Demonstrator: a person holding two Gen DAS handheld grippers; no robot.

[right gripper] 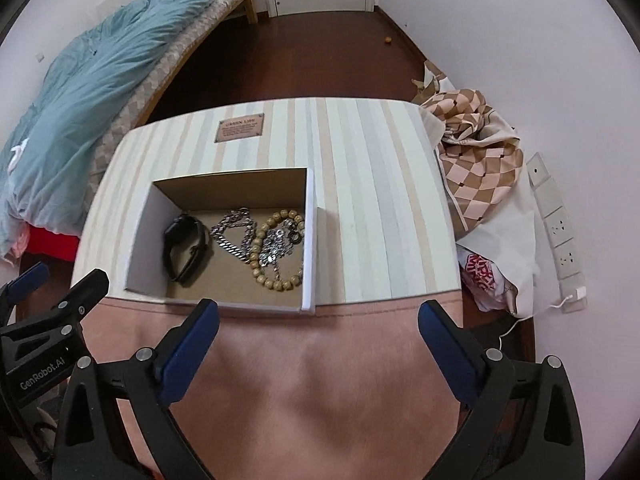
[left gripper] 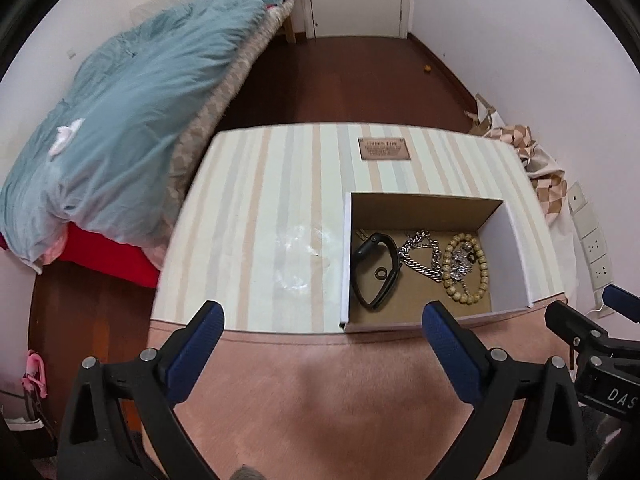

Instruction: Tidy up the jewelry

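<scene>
Jewelry gathered in open white cardboard box [right gripper: 224,216] on striped tabletop [right gripper: 380,200].
Left tool [left gripper: 322,322] and right tool [right gripper: 318,320] spread wide, empty, clear of box; sorting seemingly done, closing probably next.

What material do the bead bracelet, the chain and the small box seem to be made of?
Bead bracelet: probably wood, matte tan beads with speckled grain. Chain: metal, silver-coloured, shiny flat links that catch light. Small box: cardboard, it seems, with a dull brown inside and thin white walls.

Open-topped box [right gripper: 224,184] gives clear entry above jewelry [right gripper: 276,244].
</scene>
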